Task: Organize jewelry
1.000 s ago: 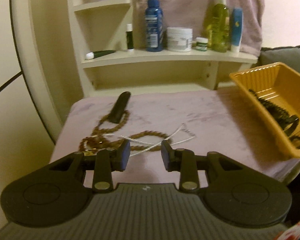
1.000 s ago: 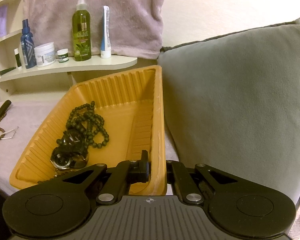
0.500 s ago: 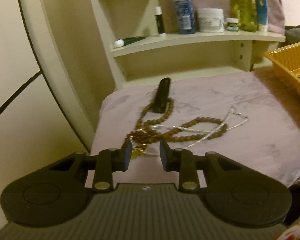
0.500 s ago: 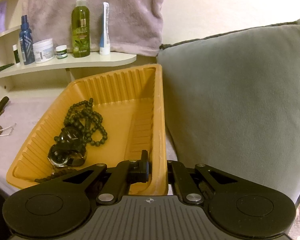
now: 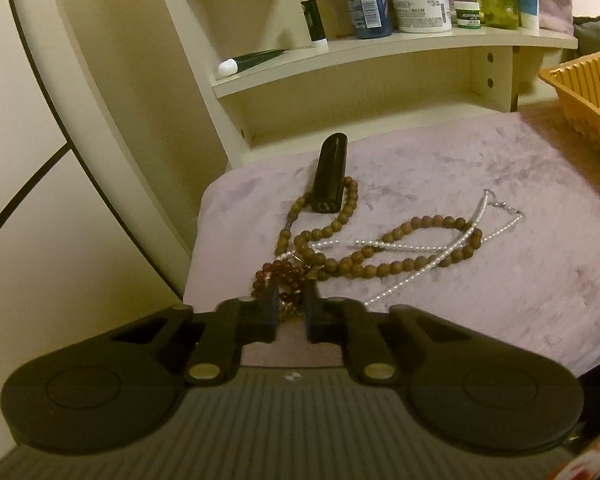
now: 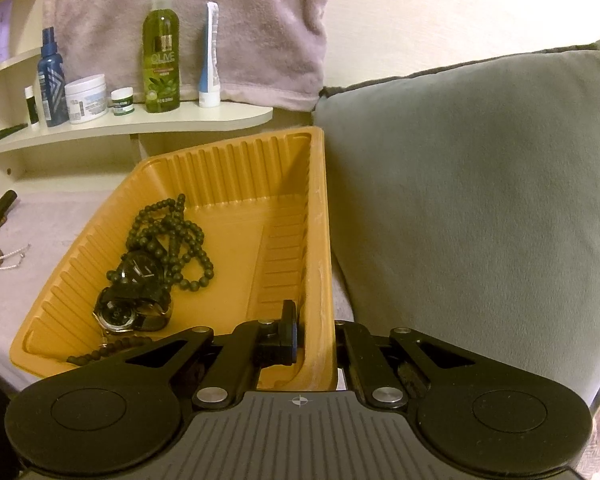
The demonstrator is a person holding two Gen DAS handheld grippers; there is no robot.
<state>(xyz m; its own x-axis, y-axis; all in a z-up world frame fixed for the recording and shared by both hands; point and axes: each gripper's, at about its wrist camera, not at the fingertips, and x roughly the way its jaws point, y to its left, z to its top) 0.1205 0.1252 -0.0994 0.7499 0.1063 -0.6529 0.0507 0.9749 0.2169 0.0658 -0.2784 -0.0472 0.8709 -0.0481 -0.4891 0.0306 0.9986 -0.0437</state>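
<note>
The left gripper has dropped closer to the heap of jewelry, its jaws just closing until the pads clamp the dark red bead bracelet at lower centre of the left wrist frame. Above it a brown bead necklace loops across the lilac cloth, tangled with a thin pearl strand; a black tube lies on the brown beads at centre. Toiletry bottles line the cream shelf along the top. In the right wrist frame, the right gripper holds as before, clamped on the near right wall of the orange tray, one finger inside and one outside. A black bead necklace and two watches lie in the tray's left half, with a grey cushion filling the right.
</note>
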